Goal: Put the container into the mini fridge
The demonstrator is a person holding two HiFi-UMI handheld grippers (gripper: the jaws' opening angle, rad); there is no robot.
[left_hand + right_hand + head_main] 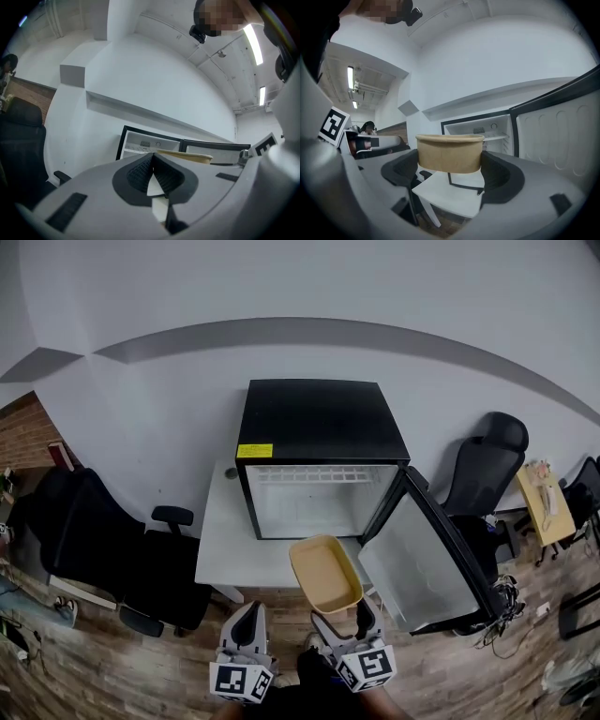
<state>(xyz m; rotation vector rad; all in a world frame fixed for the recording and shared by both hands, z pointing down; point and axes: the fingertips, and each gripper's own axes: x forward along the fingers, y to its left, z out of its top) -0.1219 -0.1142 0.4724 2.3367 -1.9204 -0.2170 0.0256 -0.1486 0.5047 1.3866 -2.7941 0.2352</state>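
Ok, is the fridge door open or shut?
Open. The door stands swung wide, and the fridge shows its white inside in the head view.

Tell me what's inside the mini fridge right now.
The mini fridge stands open: white walls and one shelf near the top, nothing stored that shows. From the right gripper view, the container in the right gripper covers part of its lower interior.
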